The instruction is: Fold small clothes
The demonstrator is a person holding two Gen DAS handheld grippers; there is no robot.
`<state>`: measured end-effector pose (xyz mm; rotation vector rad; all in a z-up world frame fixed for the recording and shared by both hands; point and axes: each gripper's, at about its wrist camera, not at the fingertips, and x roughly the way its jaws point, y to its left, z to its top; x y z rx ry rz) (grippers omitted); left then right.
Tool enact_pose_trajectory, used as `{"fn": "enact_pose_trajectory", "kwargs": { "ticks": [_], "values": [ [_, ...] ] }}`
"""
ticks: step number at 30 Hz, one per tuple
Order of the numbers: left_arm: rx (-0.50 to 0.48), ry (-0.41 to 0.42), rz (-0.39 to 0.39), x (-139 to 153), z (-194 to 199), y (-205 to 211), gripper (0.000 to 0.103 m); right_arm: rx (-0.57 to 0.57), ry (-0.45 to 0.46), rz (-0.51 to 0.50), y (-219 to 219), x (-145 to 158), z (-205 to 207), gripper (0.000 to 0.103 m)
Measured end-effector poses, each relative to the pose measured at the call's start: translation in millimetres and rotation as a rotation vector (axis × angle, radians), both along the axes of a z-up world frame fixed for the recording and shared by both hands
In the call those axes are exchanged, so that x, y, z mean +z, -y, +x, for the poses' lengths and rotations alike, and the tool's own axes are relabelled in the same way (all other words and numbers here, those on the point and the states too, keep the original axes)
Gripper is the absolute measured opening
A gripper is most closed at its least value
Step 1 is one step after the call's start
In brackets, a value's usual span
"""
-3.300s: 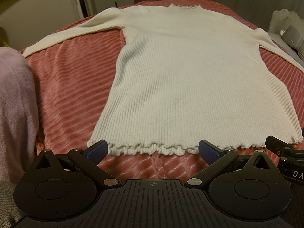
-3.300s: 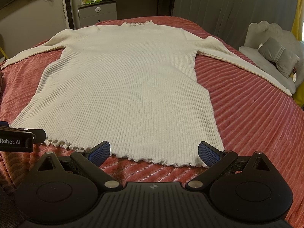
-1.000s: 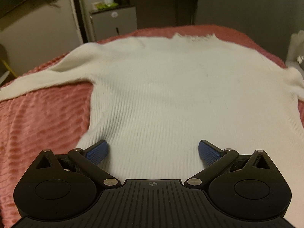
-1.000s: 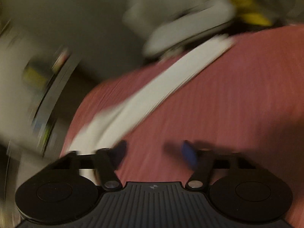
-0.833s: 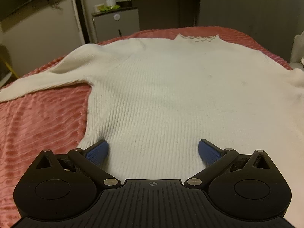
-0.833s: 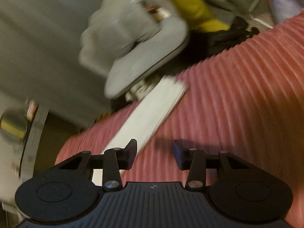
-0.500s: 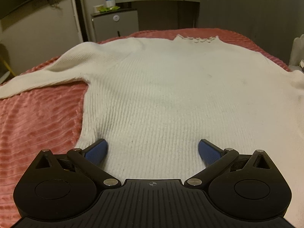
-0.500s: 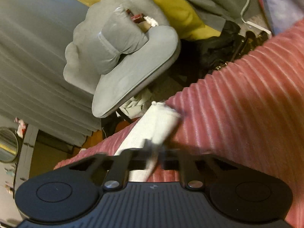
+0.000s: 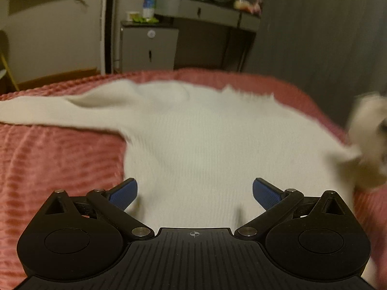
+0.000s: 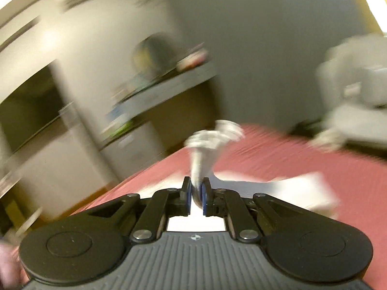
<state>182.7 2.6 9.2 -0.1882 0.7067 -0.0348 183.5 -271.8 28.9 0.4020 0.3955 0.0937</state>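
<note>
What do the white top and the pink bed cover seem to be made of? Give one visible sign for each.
White top: looks like a soft ribbed knit, matte, with fine lengthwise ribs. Pink bed cover: probably plush fabric, with raised ridges and a slight sheen; blur hides the weave.

The sweater (image 9: 217, 149) was cream-white and finely ribbed; around it the bedspread (image 9: 55, 159) was salmon-pink with ridged stripes. Gripper pads (image 9: 122, 194) were blue.
</note>
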Motion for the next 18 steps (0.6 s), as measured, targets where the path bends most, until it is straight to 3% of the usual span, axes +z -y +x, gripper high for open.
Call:
{"fn": "enact_pose_trajectory", "kwargs": {
  "ticks": [2,5,9,11,13,18],
  "values": [
    [-0.014,0.013,-0.055,10.9,4.1,-9.8,0.103,0.031,-0.031,0.039,-25.7,-13.0,-2.7,0.025],
    [-0.101,0.018,-0.103,20.2,19.5,-4.5,0.103,-0.072,-0.109,0.013,-36.4,-37.6,-20.3,0.025],
    [-0.221,-0.071,-0.256,9.8,54.2,22.3,0.103,-0.148,-0.241,-0.045,-43.9,-64.4,-48.9,0.025],
    [-0.256,-0.135,-0.319,-2.7,72.2,42.6,0.097,-0.150,-0.287,-0.038,-38.0,-73.0,-54.1,0.025],
    [-0.274,-0.187,-0.341,-13.7,86.9,59.0,0.087,-0.169,-0.311,-0.032,-28.5,-77.9,-59.2,0.025],
    [-0.297,-0.254,-0.285,-39.5,118.7,89.1,0.084,-0.282,-0.340,-0.183,-22.0,-80.3,-72.4,0.025]
  ]
}}
